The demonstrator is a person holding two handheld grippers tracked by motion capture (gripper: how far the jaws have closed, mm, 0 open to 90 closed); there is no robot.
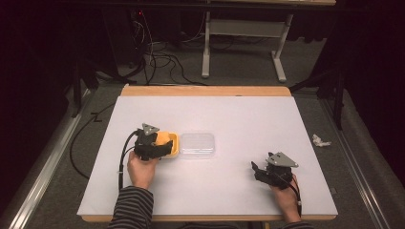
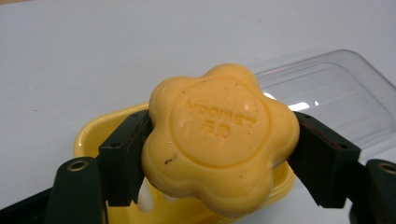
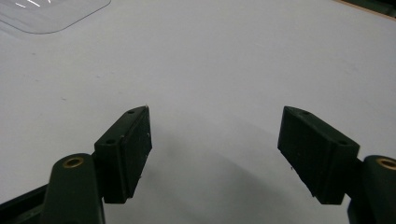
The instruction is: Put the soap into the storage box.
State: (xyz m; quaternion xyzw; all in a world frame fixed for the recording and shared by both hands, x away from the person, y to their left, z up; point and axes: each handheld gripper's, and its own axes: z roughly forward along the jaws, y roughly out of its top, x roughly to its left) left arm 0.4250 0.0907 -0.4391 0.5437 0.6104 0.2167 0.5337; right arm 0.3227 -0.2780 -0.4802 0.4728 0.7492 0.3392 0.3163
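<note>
Nearest to the person, two forearms come in from the bottom edge of the high view. On the left, a striped sleeve (image 1: 132,206) leads up to the left hand (image 1: 142,170), which holds the left gripper (image 1: 165,149) pointing forward and a little to the right. On the right, the right hand (image 1: 285,196) holds the right gripper (image 1: 254,167) low over the white surface (image 1: 248,124), pointing to the left, well apart from the yellow tray.

In the right gripper view its two jaws stand wide apart with nothing between them, and under them is only bare surface.

Farther on, the left gripper is clamped on the soap (image 2: 219,137), a yellow bar in the shape of a flower with pressed letters on its round face. The jaws press its two opposite sides, and the soap is tilted, with its face turned toward the camera. It hangs just above the yellow tray (image 2: 100,128), and I cannot tell if its lower edge touches the tray. Some white pegs (image 2: 146,201) show inside the tray, under the soap.

Just beside the yellow tray, on its right side, lies the clear lid (image 1: 197,144), flat on the surface. Beyond the tray the surface continues to a wooden edge (image 1: 205,90).
</note>
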